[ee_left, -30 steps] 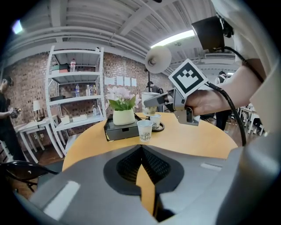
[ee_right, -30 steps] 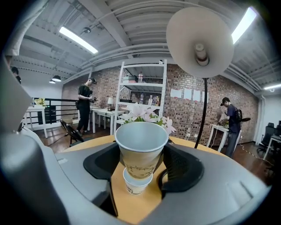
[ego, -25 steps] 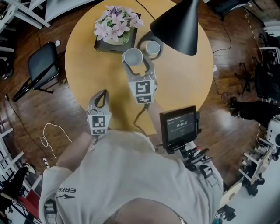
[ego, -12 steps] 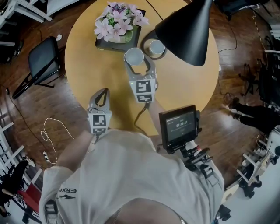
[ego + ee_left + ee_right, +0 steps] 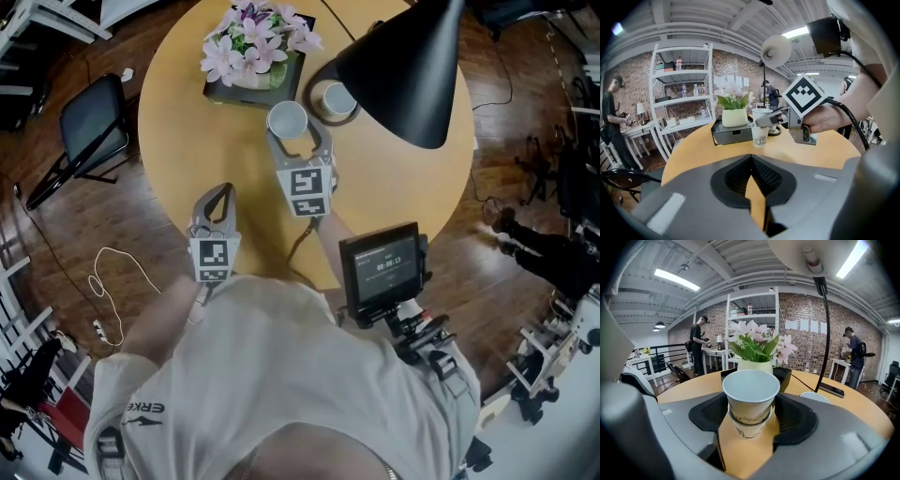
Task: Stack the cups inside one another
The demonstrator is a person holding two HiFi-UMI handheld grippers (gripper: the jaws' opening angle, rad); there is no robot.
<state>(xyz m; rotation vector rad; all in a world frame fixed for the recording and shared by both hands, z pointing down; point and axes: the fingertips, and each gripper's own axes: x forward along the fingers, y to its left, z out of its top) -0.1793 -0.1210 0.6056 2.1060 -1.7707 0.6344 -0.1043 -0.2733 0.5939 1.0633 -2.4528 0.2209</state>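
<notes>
top cup (image 5: 751, 393) lower now, inside bottom cup (image 5: 749, 429)

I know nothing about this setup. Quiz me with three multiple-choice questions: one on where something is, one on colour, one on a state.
1. The flowers stand on: A a black box; B the floor; C a chair.
2. The lamp shade is: A white; B black; C red.
3. The left gripper is: A shut, empty; B half open; C wide open.
Answers: A, the box carries them; B, it looks black from above; A, its jaws meet with nothing between.
</notes>
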